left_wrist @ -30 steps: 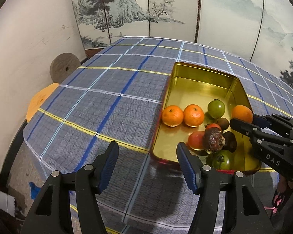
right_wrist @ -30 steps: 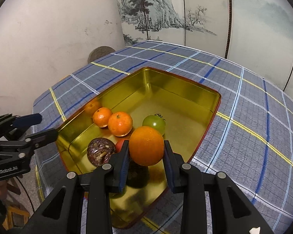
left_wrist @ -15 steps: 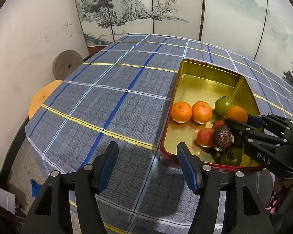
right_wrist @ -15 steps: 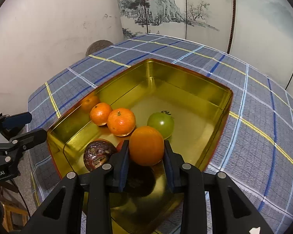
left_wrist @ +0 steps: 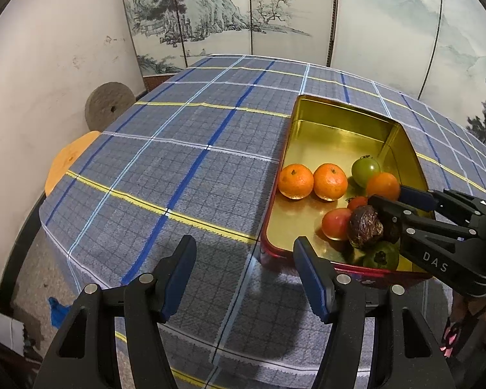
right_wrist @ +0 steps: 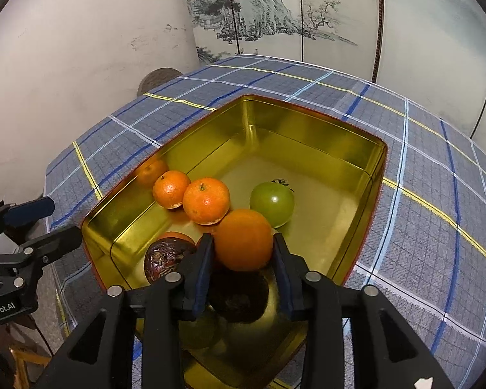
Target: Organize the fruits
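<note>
From the left wrist camera, my left tongs [left_wrist: 244, 275] hang apart with nothing between them, over the checked cloth of the worktop [left_wrist: 178, 162] just beside the near corner of the gold tin [left_wrist: 343, 110]. Inside the tin I see two mandarins [left_wrist: 311, 181], a green tomato [left_wrist: 366, 169], a red tomato [left_wrist: 336, 224], a wrinkled dark fruit [left_wrist: 364, 230] and another green fruit [left_wrist: 381, 256] at the near wall. My right tongs [left_wrist: 387, 199] reach in from the right, clamped on an orange [left_wrist: 383, 186]. The letters "DAS" are legible on their body.

From the right wrist camera, the orange [right_wrist: 244, 239] sits gripped between both blue pads [right_wrist: 204, 267], held above a dark fruit [right_wrist: 238, 295] and close to the green tomato [right_wrist: 272, 203] and the nearer mandarin [right_wrist: 206, 205]. I judge the step to be setting this orange down in the tin. To do it well I would carry it over the bare gold floor toward the far wall, lower until it rests, then ease the pads apart slowly so it does not roll into its neighbours. At the left edge, the other rig reads "nRobot.AI", its start cut off.
</note>
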The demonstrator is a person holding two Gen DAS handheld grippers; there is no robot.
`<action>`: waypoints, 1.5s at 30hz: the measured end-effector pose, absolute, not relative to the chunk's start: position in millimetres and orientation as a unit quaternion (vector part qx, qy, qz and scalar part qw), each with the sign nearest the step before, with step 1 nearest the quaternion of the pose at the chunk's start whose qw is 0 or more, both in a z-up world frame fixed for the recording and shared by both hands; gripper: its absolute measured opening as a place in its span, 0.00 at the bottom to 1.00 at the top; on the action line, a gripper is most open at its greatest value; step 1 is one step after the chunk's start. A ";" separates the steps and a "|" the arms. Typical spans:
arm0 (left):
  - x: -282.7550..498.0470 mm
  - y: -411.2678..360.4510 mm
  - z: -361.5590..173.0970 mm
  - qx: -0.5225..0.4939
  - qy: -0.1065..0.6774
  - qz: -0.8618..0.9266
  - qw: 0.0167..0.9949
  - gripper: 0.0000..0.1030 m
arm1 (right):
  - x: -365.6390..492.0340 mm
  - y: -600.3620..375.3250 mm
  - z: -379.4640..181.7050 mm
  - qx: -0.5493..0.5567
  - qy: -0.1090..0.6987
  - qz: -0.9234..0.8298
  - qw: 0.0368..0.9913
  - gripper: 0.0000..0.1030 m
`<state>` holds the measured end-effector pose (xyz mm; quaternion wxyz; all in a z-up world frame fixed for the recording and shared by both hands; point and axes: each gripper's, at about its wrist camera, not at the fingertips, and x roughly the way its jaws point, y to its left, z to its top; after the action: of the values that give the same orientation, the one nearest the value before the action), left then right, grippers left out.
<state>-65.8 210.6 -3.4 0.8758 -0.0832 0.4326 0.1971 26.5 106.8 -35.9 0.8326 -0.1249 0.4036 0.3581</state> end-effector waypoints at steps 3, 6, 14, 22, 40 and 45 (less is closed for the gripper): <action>-65.9 210.7 -3.4 -0.085 0.432 0.197 0.876 0.61 | 24.6 105.0 -32.0 -0.127 0.397 0.351 0.838 0.44; -65.9 210.7 -3.4 -0.084 0.433 0.198 0.876 0.61 | 22.8 102.9 -28.2 -0.126 0.392 0.350 0.841 0.48; -67.1 206.2 0.0 -0.083 0.430 0.198 0.877 0.61 | 8.4 94.3 -11.5 -0.119 0.382 0.349 0.847 0.75; -69.3 197.6 4.5 -0.077 0.426 0.199 0.879 0.61 | -14.9 80.4 4.8 -0.118 0.381 0.329 0.856 0.97; -73.4 179.1 7.5 -0.062 0.424 0.200 0.881 0.61 | -41.9 65.5 -12.3 -0.125 0.419 0.292 0.851 0.99; -73.4 177.6 8.2 -0.061 0.424 0.199 0.881 0.61 | -42.4 64.8 -14.2 -0.128 0.420 0.288 0.851 0.99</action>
<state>-73.4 177.6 8.2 0.8815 -0.0610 0.4240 0.1987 -42.4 64.8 -14.2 0.8508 -0.1282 0.4202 0.2884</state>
